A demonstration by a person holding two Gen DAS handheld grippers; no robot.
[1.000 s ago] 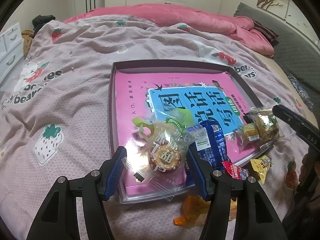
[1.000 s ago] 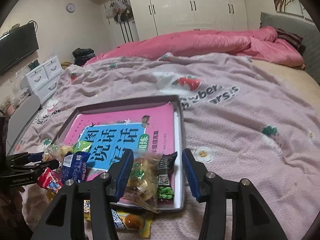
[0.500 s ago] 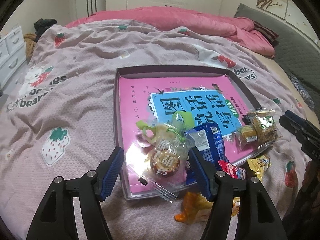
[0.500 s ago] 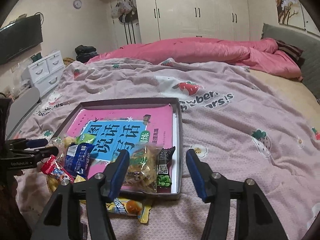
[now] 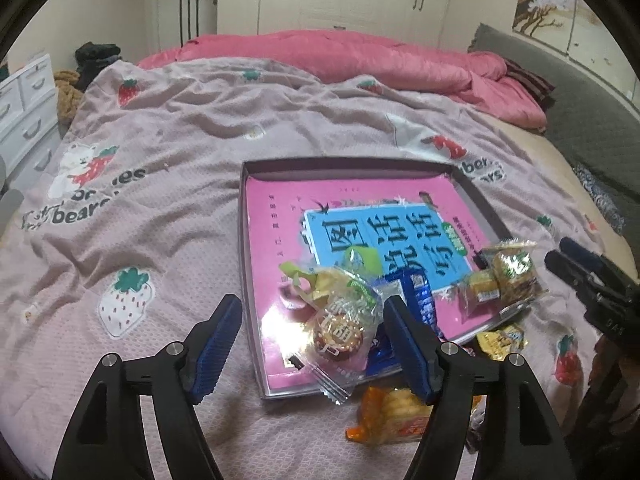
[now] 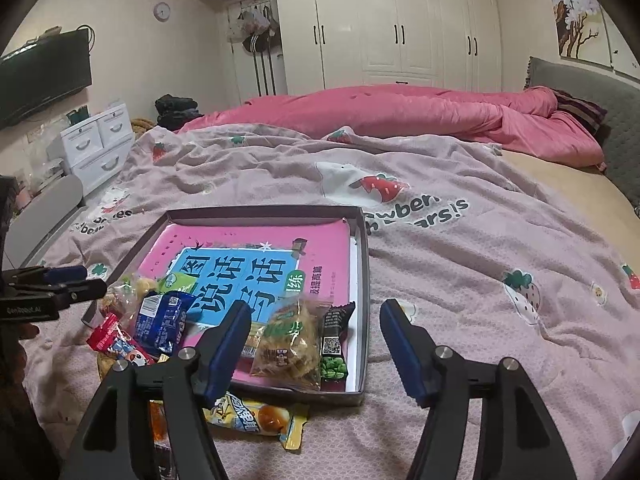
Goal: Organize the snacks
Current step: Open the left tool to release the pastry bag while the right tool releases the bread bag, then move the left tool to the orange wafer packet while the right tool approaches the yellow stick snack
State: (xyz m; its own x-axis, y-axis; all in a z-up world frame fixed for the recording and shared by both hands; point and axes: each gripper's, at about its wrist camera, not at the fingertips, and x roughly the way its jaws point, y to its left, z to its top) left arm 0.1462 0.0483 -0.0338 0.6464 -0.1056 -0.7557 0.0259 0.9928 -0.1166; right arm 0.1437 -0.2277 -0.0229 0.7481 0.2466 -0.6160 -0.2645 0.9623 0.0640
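Left wrist view: shallow grey tray point(image 5: 251, 280) lies flat on the bed, pink book point(image 5: 276, 240) inside filling most of its floor. Tray's left and far rims bare; wide stretch of strawberry-print bedspread point(image 5: 152, 184) lies to its left and beyond. Left tool point(image 5: 314, 340) released, jaws wide apart, nothing held, hovering over the tray's near-left corner. Clear-wrapped round pastry point(image 5: 338, 334) sits between the jaws, just ahead of them, its wrapper overhanging the near rim; contact with either jaw cannot be told. Blue snack packet point(image 5: 420, 304) beside it, against the right jaw. Clear bag of brown snacks point(image 5: 510, 276) at the tray's right edge. Orange snack bag point(image 5: 394, 410) off the tray on the bedspread, below the right jaw. Small yellow packet point(image 5: 500, 340) also off the tray, right. Right tool point(image 5: 580, 276) at far right, apart from the tray.

Right wrist view: right tool point(image 6: 316, 344) released, jaws spread, empty, at the tray's point(image 6: 363, 280) near-right corner. Bag of brown snacks point(image 6: 288, 340) and green-pea packet point(image 6: 334, 348) lie in that corner, ahead of the jaws. Yellow packet point(image 6: 256, 416) on the bedspread below the near rim. Red packet point(image 6: 116, 340) and blue packet point(image 6: 162, 320) at the tray's left. Left tool point(image 6: 80, 280) at far left. Bedspread to the right is open. Pink duvet point(image 6: 400, 112), white wardrobe point(image 6: 400, 20), drawer unit point(image 6: 96, 140), TV point(image 6: 40, 76) behind.
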